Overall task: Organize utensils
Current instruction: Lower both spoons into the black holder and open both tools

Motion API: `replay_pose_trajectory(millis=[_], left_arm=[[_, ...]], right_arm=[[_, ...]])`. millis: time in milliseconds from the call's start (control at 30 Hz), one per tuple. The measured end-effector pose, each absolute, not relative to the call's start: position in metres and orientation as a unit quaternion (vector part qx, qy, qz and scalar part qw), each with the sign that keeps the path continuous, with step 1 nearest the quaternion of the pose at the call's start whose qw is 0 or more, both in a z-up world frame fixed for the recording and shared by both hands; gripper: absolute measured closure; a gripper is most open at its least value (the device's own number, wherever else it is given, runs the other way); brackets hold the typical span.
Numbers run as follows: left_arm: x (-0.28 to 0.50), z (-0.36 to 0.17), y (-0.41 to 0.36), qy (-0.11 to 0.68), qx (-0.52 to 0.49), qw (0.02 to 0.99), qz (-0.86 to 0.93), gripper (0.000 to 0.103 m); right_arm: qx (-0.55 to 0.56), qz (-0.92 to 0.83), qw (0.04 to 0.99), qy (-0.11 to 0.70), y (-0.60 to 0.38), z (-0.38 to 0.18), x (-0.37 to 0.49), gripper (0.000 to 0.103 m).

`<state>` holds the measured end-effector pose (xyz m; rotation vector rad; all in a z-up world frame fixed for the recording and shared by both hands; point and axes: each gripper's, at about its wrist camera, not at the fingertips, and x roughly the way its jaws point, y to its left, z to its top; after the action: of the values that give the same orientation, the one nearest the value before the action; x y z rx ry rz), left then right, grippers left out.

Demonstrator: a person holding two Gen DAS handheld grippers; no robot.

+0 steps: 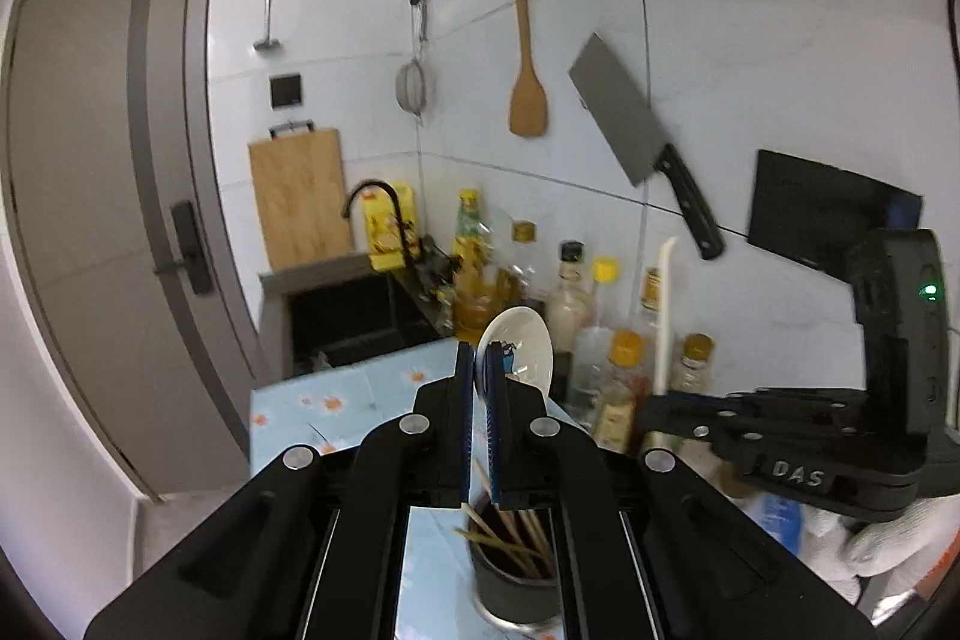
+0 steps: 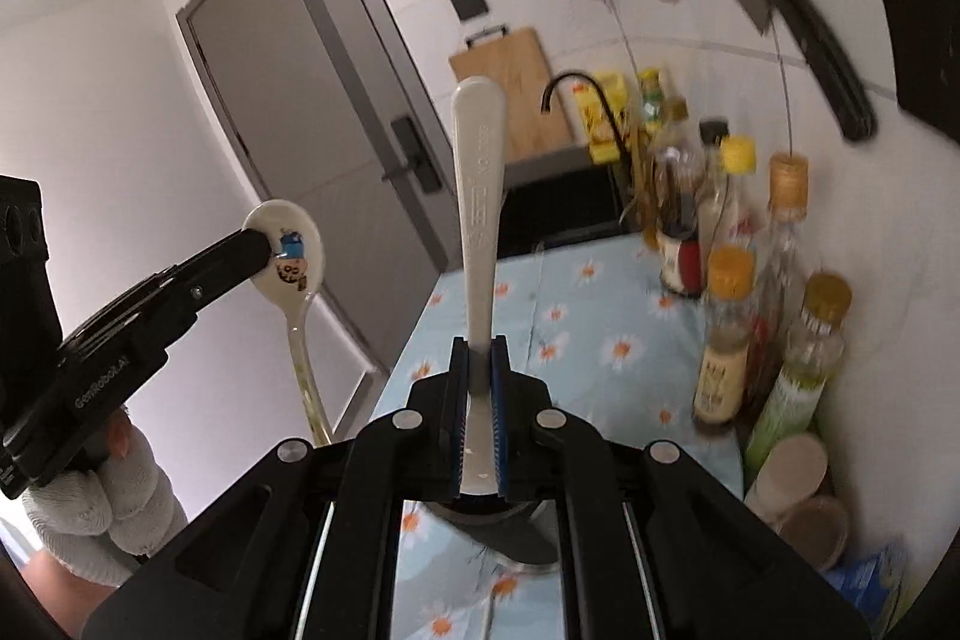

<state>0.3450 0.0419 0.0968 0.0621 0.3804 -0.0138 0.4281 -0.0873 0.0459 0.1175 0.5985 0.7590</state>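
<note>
A counter covered in a pale blue daisy-print cloth (image 2: 600, 316) carries a cluster of oil and sauce bottles (image 2: 726, 334) along the tiled wall, two squat round-lidded jars (image 2: 786, 472) beside them, and a dark cylindrical holder (image 1: 510, 586) with wooden chopsticks (image 1: 510, 538) standing in it.

I see a white ceramic spoon (image 1: 517, 347) with a cartoon print, bowl up; a plain white spoon (image 2: 477, 196) stands handle-up.

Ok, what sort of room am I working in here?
Most likely a small home kitchen: a cleaver and wooden spatula hang on the tiled wall, a dark sink with a black tap sits in the corner, and condiment bottles line the counter.
</note>
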Motion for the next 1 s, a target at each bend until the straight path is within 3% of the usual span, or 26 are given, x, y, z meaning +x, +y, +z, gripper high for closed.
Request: replay_pose_trajectory(millis=[433, 900, 1000], left_arm=[[0.368, 0.063, 0.036, 0.147, 0.071, 0.985, 0.053, 0.100], [0.375, 0.001, 0.027, 0.180, 0.061, 0.981, 0.049, 0.097], [0.375, -0.005, 0.029, 0.198, 0.045, 0.978, 0.037, 0.090]], right_arm=[[0.127, 0.378, 0.878, 0.266, -0.080, 0.024, 0.451, 0.095], [0.091, 0.350, 0.882, 0.303, -0.058, -0.031, 0.457, 0.094], [0.100, 0.340, 0.888, 0.294, -0.063, -0.029, 0.455, 0.078]])
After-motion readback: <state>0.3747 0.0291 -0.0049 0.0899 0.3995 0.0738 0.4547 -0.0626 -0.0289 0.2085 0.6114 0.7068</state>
